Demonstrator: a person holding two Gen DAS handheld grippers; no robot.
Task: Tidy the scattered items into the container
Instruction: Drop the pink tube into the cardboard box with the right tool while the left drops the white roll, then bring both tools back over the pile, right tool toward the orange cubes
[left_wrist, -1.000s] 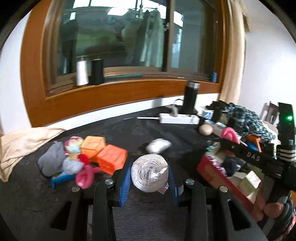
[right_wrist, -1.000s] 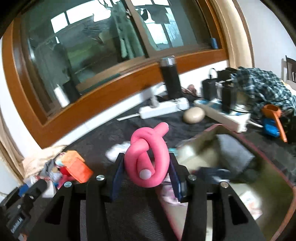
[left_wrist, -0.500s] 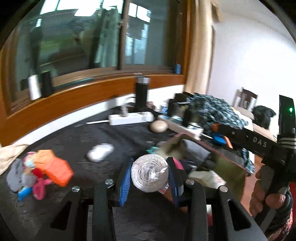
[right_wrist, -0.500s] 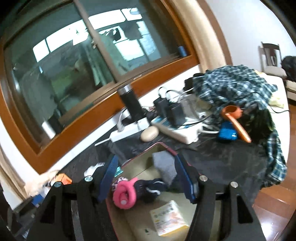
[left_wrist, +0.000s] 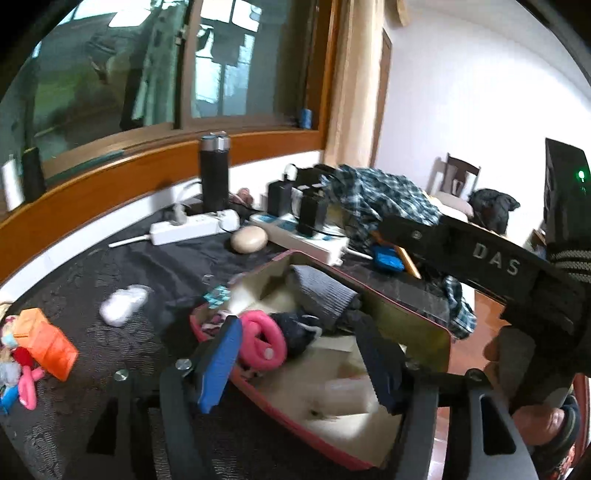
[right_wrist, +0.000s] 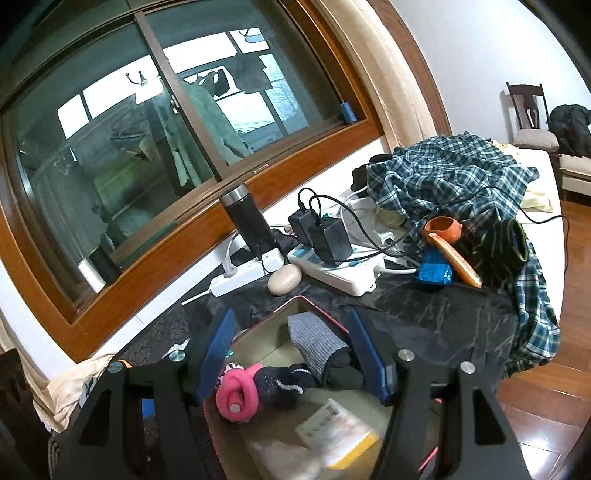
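The red-rimmed container (left_wrist: 402, 304) (right_wrist: 314, 305) sits on the dark tabletop. In it lie a pink knotted toy (left_wrist: 260, 341) (right_wrist: 236, 391), a grey sock (left_wrist: 319, 291) (right_wrist: 317, 341), a dark sock (right_wrist: 282, 380) and a yellow packet (right_wrist: 338, 434). My left gripper (left_wrist: 303, 365) is open and empty above the container. My right gripper (right_wrist: 291, 356) is open and empty above it too. An orange block (left_wrist: 46, 341), small toys (left_wrist: 16, 373) and a white wad (left_wrist: 123, 302) lie scattered to the left.
A black flask (right_wrist: 251, 221), two white power strips (right_wrist: 338, 267) (left_wrist: 192, 227) with chargers, a beige oval case (right_wrist: 284, 278), a plaid shirt (right_wrist: 450, 177), an orange scoop (right_wrist: 445, 238) and a blue pack (right_wrist: 432, 273) crowd the back and right. The table edge is at right.
My right gripper opened and the pink knotted toy dropped into the container. My left gripper swung right over the container and opened; the white ball it held has left its jaws.
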